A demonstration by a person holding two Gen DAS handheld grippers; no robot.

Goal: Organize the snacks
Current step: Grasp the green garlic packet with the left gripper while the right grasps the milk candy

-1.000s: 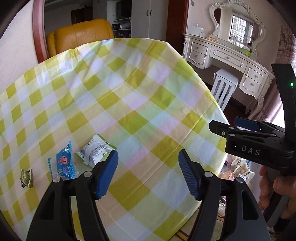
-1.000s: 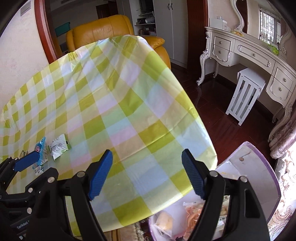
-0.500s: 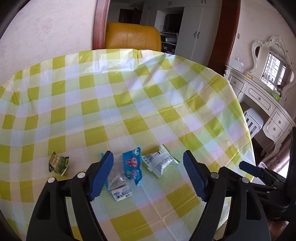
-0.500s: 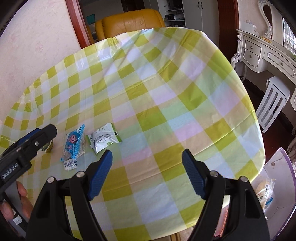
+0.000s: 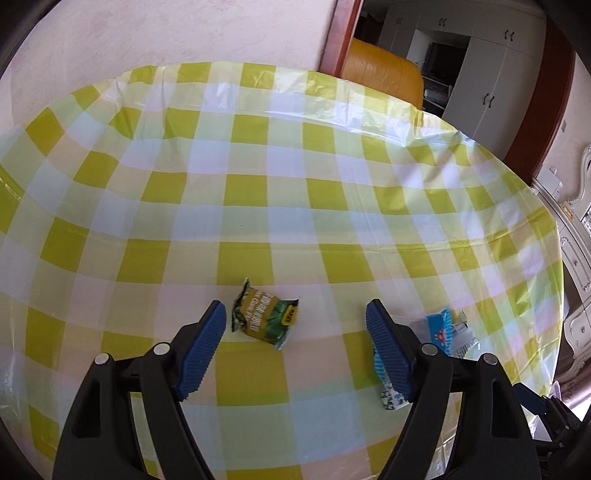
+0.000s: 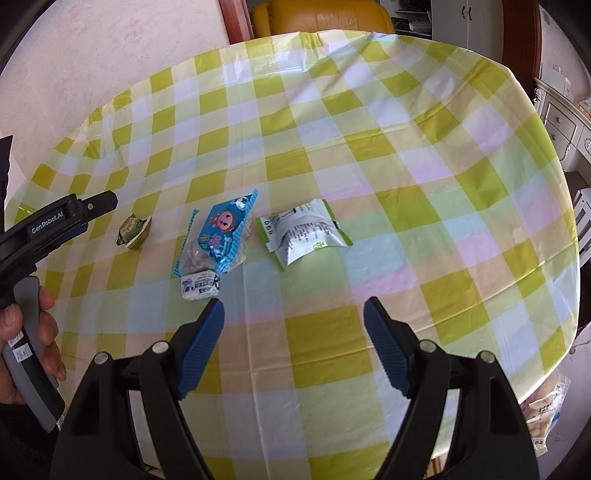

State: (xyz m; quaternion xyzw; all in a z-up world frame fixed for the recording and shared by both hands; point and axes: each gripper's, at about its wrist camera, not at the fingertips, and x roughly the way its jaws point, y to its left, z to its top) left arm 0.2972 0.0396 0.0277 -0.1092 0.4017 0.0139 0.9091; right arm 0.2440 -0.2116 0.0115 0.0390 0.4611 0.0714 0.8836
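"GenRobot.AI" is printed on the left gripper (image 6: 99, 202). Its blue-padded fingers (image 5: 203, 334) gape wide, empty, a crumpled olive-green snack packet (image 5: 264, 317) on the checked desk (image 5: 295, 184) at 12 o'clock. The right gripper (image 6: 293, 341) is likewise wide, empty.

A bright domestic room around a round worktop

We see the round worktop in a yellow, white and pale green checked plastic cloth (image 5: 280, 206) standing close to a pale pink plastered wall (image 5: 177, 33). Behind it we find a mustard-yellow leather armchair (image 5: 384, 75), a reddish wooden door frame (image 5: 338, 35), tall white panelled cupboards (image 5: 487, 92) and, at the right, an ornate white dresser with drawers (image 6: 565, 122). Daylight gleams on the cloth.
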